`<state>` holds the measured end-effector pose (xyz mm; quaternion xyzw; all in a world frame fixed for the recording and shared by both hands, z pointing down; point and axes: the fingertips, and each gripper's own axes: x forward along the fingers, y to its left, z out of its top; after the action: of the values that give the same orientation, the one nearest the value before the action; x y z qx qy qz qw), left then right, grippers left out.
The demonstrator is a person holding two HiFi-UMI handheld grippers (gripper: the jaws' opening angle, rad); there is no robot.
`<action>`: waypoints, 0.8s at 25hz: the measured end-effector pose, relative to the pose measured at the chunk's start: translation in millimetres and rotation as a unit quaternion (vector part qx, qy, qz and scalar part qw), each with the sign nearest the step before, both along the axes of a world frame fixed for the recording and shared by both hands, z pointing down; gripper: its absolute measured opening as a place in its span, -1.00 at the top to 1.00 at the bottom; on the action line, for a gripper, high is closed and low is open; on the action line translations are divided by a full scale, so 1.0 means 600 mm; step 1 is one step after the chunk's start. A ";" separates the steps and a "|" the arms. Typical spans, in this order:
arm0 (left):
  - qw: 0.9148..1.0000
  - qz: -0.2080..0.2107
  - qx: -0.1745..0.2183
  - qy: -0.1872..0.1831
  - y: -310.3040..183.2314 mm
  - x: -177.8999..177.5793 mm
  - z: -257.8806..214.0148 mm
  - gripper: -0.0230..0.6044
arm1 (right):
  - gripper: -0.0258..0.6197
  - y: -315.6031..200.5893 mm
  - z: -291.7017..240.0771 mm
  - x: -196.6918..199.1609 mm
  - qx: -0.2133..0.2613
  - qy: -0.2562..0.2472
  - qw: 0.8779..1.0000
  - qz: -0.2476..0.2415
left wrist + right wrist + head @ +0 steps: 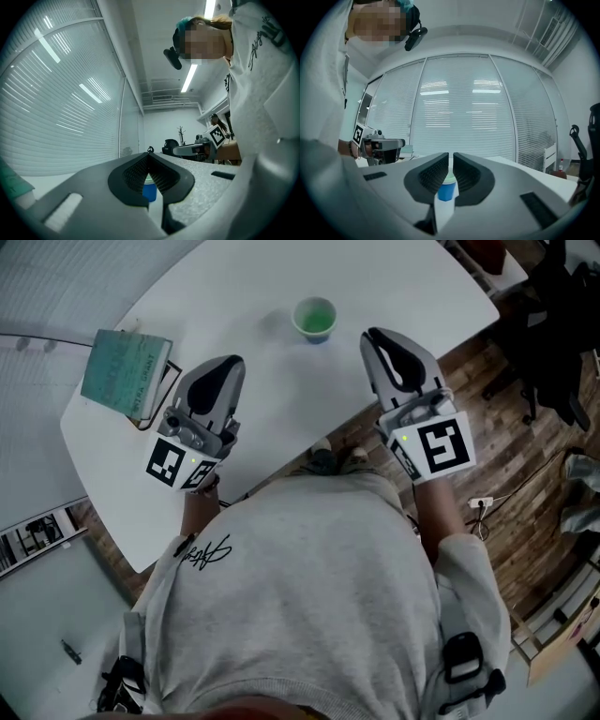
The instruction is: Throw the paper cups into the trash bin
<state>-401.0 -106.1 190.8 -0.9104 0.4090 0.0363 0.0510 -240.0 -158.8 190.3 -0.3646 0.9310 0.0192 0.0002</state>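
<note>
A paper cup (314, 319), green inside and blue outside, stands upright on the white table (234, 277) ahead of me. My left gripper (232, 365) hovers over the table to the cup's near left, and my right gripper (375, 337) to its near right; both stand apart from it. In the left gripper view the cup (149, 190) shows beyond the left gripper (150, 153), whose jaws meet at the tips. In the right gripper view the cup (446, 189) sits beyond the right gripper (451, 157), its jaws close together with nothing between them. No trash bin is in view.
A teal book (125, 374) lies on the table's left end, close to the left gripper. The table's near edge runs just in front of my body. Wooden floor, a power strip (480, 503) and a dark office chair (553, 324) are on the right.
</note>
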 end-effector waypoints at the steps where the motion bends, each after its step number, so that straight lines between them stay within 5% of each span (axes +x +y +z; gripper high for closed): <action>1: 1.000 -0.003 -0.002 -0.001 -0.003 0.000 0.002 0.92 | 0.88 -0.001 0.004 0.000 -0.006 -0.001 1.000 -0.004; 10: 0.999 -0.046 -0.006 -0.016 -0.007 -0.006 0.009 0.92 | 0.87 -0.016 0.038 0.001 -0.043 0.004 0.998 -0.046; 20: 0.997 -0.072 -0.009 -0.019 0.007 -0.014 0.016 0.92 | 0.17 -0.033 0.100 -0.036 -0.085 0.041 0.991 -0.093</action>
<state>-409.2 -102.0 200.2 -0.8794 0.4729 0.0118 0.0530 -261.7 -178.9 250.1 -0.2740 0.9583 -0.0449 -0.0673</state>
